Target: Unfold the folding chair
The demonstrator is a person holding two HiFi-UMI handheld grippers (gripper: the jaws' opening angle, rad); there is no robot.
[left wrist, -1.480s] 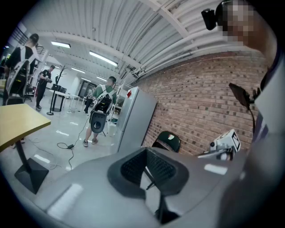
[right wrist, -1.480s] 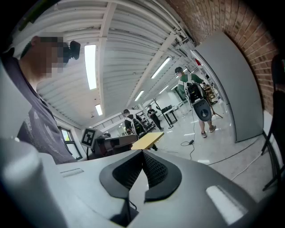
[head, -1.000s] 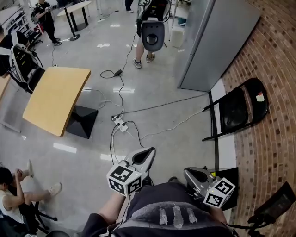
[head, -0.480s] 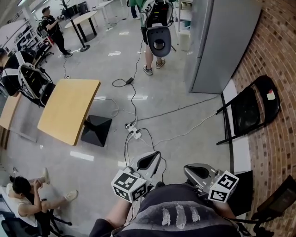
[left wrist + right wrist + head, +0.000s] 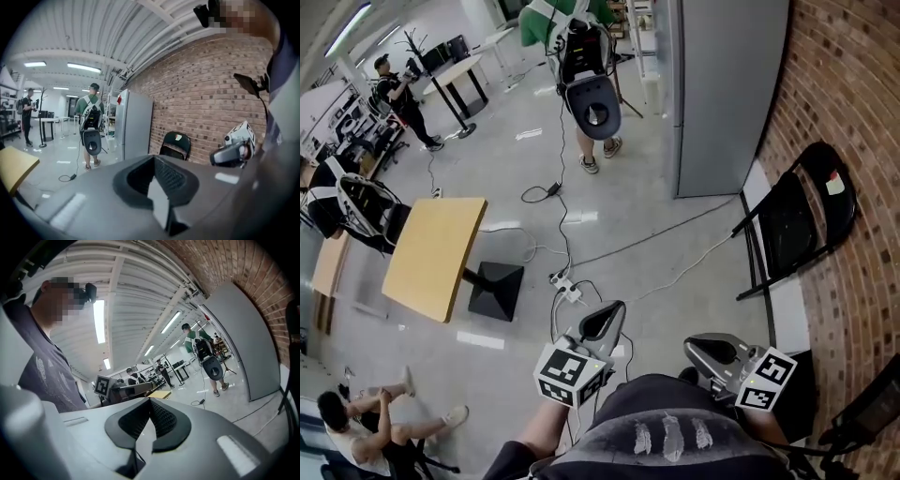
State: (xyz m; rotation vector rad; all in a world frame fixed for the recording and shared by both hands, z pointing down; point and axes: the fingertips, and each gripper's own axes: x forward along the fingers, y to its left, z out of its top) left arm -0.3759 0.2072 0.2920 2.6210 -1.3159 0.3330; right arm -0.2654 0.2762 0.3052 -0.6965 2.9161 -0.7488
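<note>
Both grippers are held low, close in front of the wearer's waist. Left gripper (image 5: pixel 602 322): jaws clenched tight, nothing between them. Right gripper (image 5: pixel 709 351): jaws likewise pressed together, empty. The two sit side by side, apart, over bare grey floor (image 5: pixel 675 244).

Just beyond the left gripper lies a white power strip (image 5: pixel 565 289), with cables (image 5: pixel 656 230) trailing off across the floor. Left of the strip stands a table (image 5: pixel 436 253) with a wooden top on a black base. A seated person (image 5: pixel 356 436) is on the floor at the near left.

The chair (image 5: pixel 789 225) is to the right and ahead of the right gripper, well apart from both grippers. It is black, looks folded, and leans against the brick wall (image 5: pixel 853 291), with a small sticker (image 5: pixel 835 185) on its backrest.

Past the chair, a tall grey cabinet (image 5: pixel 722 94) stands by the same wall. Further out, a person in green (image 5: pixel 572 42) carries a backpack rig. Another person (image 5: pixel 398 89) stands by a far table at the left.
</note>
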